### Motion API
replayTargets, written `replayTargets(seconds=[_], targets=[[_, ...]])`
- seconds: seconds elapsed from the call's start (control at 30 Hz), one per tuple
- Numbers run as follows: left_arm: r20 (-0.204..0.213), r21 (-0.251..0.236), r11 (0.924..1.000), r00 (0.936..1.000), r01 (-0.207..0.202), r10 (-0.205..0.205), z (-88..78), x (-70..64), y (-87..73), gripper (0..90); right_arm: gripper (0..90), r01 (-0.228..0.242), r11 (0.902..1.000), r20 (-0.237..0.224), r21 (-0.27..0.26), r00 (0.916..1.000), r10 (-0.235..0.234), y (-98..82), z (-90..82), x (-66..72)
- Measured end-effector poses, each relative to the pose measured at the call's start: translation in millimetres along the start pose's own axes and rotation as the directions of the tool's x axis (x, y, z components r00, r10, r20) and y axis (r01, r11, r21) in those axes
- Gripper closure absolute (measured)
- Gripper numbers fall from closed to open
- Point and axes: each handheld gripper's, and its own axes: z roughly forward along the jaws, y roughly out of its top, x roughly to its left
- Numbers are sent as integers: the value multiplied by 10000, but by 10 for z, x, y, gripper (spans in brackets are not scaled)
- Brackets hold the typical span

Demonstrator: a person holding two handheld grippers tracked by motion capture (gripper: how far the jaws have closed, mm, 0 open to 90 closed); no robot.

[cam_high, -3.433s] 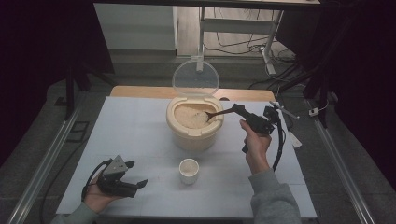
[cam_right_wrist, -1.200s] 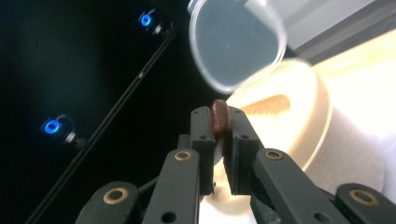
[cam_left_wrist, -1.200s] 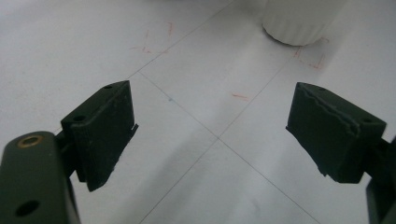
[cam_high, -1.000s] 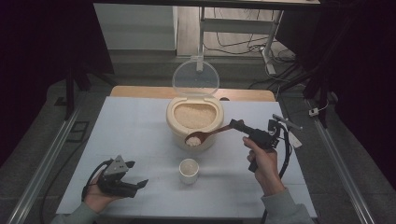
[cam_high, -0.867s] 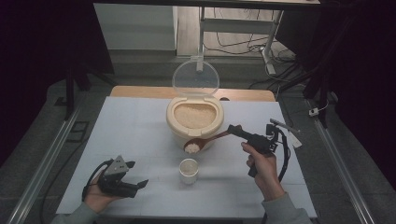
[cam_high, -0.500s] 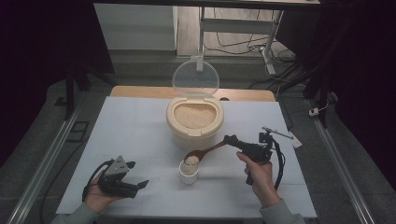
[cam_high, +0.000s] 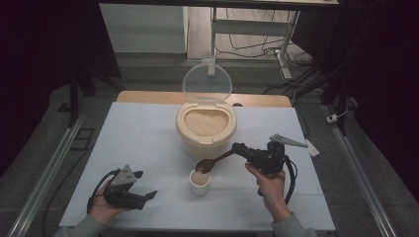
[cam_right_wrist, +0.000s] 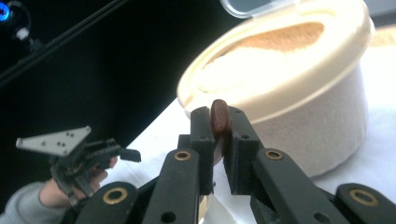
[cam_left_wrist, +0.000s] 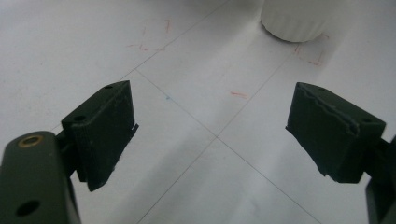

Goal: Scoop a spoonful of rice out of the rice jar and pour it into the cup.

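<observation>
A cream rice container (cam_high: 206,129) stands mid-table with its clear lid (cam_high: 206,82) raised. In front of it is a small white cup (cam_high: 200,182). My right gripper (cam_high: 239,148) is shut on the handle of a brown wooden spoon (cam_high: 204,165), whose bowl hangs tilted just over the cup's rim. In the right gripper view the spoon handle (cam_right_wrist: 218,117) is pinched between the jaws, with the container (cam_right_wrist: 299,93) behind. My left gripper (cam_high: 146,184) rests open on the table at the lower left. Between its fingers (cam_left_wrist: 100,130) lies only table; the cup (cam_left_wrist: 294,23) is far ahead.
The white tabletop (cam_high: 138,133) has faint grid lines and red marks. Metal rails (cam_high: 44,173) run along both sides of the table. A wooden strip (cam_high: 262,100) borders the far edge, with desk legs and cables beyond. The other hand's gripper (cam_right_wrist: 70,149) shows farther off in the right gripper view.
My right gripper has carried the spoon from over the container toward me and down to the cup. The left gripper has stayed where it was.
</observation>
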Motion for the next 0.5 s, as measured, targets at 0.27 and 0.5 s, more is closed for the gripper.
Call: replayTargets(seconds=[0.27, 0.5], targets=[[-8, -3, 10000, 10000, -3, 3, 1, 0, 1, 151, 833, 903, 9955, -278, -291, 9955, -911, 3, -86, 73], [-54, -21, 10000, 10000, -11, 10, 0, 3, 1, 151, 833, 1244, 9914, -393, -418, 9912, -1260, 43, -160, 65]])
